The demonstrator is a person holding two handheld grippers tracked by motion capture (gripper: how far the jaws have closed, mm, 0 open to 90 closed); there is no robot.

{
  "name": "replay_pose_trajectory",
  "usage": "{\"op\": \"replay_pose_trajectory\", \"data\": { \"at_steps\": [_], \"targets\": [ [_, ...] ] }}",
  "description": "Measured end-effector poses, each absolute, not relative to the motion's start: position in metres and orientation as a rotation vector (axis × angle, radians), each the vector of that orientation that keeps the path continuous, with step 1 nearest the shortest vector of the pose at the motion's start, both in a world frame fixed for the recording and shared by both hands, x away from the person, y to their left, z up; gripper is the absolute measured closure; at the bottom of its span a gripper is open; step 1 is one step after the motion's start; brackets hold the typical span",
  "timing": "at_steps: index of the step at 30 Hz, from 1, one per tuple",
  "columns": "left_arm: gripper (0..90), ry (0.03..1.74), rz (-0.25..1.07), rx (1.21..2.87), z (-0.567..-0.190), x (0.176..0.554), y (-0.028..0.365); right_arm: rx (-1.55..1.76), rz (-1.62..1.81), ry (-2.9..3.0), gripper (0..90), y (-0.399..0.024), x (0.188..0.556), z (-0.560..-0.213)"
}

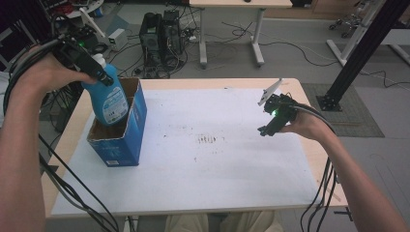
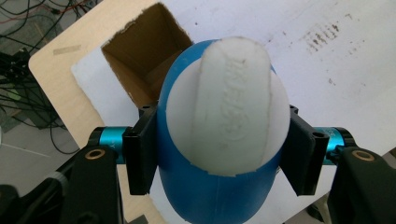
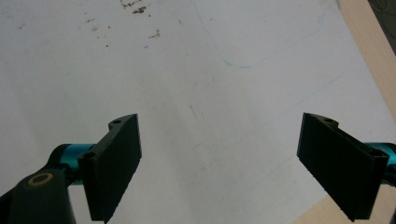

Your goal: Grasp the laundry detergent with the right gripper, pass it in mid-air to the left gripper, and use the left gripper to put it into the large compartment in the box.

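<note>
From the high view, your left gripper [image 1: 92, 65] has its jaws clamped on the neck of a blue bottle [image 1: 110, 99] with a white cap, which stands tilted in the open top of a blue cardboard box [image 1: 126, 140] near the left edge of the tabletop [image 1: 309, 150]; the bottle's lower part is inside the box and its shoulder and cap rise above the rim. The bottle's front carries a pale label with print too small to read, and the box has a small white panel low on its front, also unreadable. A white sheet [image 1: 203, 164] with a few brown smudges covers most of the tabletop. Your right gripper [image 1: 271, 126] hovers near the right edge, well apart from the box. In the left gripper view, the black jaws press on both sides of the bottle [image 2: 210, 196]; its white cap [image 2: 229, 107] faces the camera with raised lettering you cannot make out, and the brown inside of the box [image 2: 149, 60] lies beyond it. In the right gripper view, your jaws stand wide apart with nothing between them, above the white sheet [image 3: 196, 93], which shows faint blue pen lines and brown specks.
</note>
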State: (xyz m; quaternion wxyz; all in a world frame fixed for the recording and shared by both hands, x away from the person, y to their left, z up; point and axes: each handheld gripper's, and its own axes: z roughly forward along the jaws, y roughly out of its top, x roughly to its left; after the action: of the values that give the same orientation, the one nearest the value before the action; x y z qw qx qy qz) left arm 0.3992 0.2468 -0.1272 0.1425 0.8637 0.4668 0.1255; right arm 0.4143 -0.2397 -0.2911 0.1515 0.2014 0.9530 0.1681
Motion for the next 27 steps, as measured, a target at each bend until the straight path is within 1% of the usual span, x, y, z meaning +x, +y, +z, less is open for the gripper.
{"op": "replay_pose_trajectory", "data": {
  "at_steps": [1, 2, 3, 4, 5, 6, 7, 8, 10, 11, 12, 13, 14, 15, 16, 17, 19, 20, 22, 23, 24, 27],
  "targets": [
    [38.2, 1.189, 0.407, 2.528, -0.090, 0.409, 0.192, 0.581, 0.477, 2.740, 12.9, -0.239, 0.415, -0.294],
    [38.1, 1.348, 0.361, 2.493, -0.129, 0.399, 0.247, 0.577, 0.475, 2.741, 12.9, -0.239, 0.415, -0.295],
    [38.1, 1.349, 0.360, 2.495, -0.131, 0.399, 0.248, 0.577, 0.475, 2.741, 12.9, -0.239, 0.415, -0.295],
    [38.2, 1.341, 0.367, 2.492, -0.125, 0.399, 0.246, 0.577, 0.474, 2.744, 12.9, -0.238, 0.414, -0.295],
    [38.1, 1.362, 0.338, 2.498, -0.145, 0.400, 0.250, 0.581, 0.479, 2.740, 12.9, -0.239, 0.415, -0.294],
    [38.2, 1.359, 0.335, 2.503, -0.148, 0.400, 0.251, 0.569, 0.469, 2.744, 12.9, -0.237, 0.414, -0.297],
    [38.2, 1.332, 0.371, 2.493, -0.119, 0.400, 0.244, 0.571, 0.470, 2.745, 12.9, -0.236, 0.414, -0.297],
    [38.1, 1.359, 0.323, 2.510, -0.154, 0.401, 0.252, 0.564, 0.470, 2.746, 12.9, -0.236, 0.414, -0.298],
    [38.1, 1.356, 0.311, 2.519, -0.161, 0.401, 0.252, 0.564, 0.466, 2.747, 12.9, -0.236, 0.414, -0.298],
    [38.1, 1.253, 0.412, 2.503, -0.092, 0.403, 0.219, 0.564, 0.465, 2.747, 12.9, -0.236, 0.414, -0.298],
    [38.1, 1.356, 0.303, 2.523, -0.168, 0.401, 0.253, 0.590, 0.492, 2.735, 12.9, -0.243, 0.415, -0.288],
    [38.1, 1.356, 0.307, 2.520, -0.165, 0.401, 0.253, 0.565, 0.462, 2.746, 12.9, -0.236, 0.414, -0.298],
    [38.2, 1.358, 0.343, 2.496, -0.140, 0.400, 0.249, 0.573, 0.472, 2.744, 12.9, -0.237, 0.414, -0.297],
    [38.2, 1.361, 0.344, 2.499, -0.142, 0.400, 0.250, 0.573, 0.472, 2.744, 12.9, -0.237, 0.414, -0.297],
    [38.1, 1.344, 0.291, 2.543, -0.182, 0.402, 0.252, 0.562, 0.459, 2.747, 12.9, -0.236, 0.414, -0.300],
    [38.1, 1.352, 0.296, 2.534, -0.175, 0.401, 0.252, 0.562, 0.459, 2.747, 12.9, -0.236, 0.414, -0.300],
    [38.1, 1.335, 0.272, 2.565, -0.197, 0.403, 0.251, 0.563, 0.454, 2.753, 12.9, -0.236, 0.413, -0.301],
    [38.1, 1.339, 0.278, 2.554, -0.192, 0.402, 0.251, 0.563, 0.454, 2.751, 12.9, -0.236, 0.413, -0.301],
    [38.1, 1.332, 0.259, 2.567, -0.206, 0.403, 0.252, 0.559, 0.461, 2.755, 13.0, -0.235, 0.412, -0.301],
    [38.1, 1.333, 0.263, 2.564, -0.203, 0.403, 0.252, 0.559, 0.461, 2.755, 13.0, -0.235, 0.412, -0.301],
    [38.1, 1.338, 0.282, 2.556, -0.189, 0.402, 0.252, 0.560, 0.463, 2.755, 12.9, -0.235, 0.412, -0.301],
    [38.1, 1.324, 0.242, 2.579, -0.218, 0.404, 0.253, 0.558, 0.461, 2.756, 12.9, -0.234, 0.412, -0.301]
  ]
}}
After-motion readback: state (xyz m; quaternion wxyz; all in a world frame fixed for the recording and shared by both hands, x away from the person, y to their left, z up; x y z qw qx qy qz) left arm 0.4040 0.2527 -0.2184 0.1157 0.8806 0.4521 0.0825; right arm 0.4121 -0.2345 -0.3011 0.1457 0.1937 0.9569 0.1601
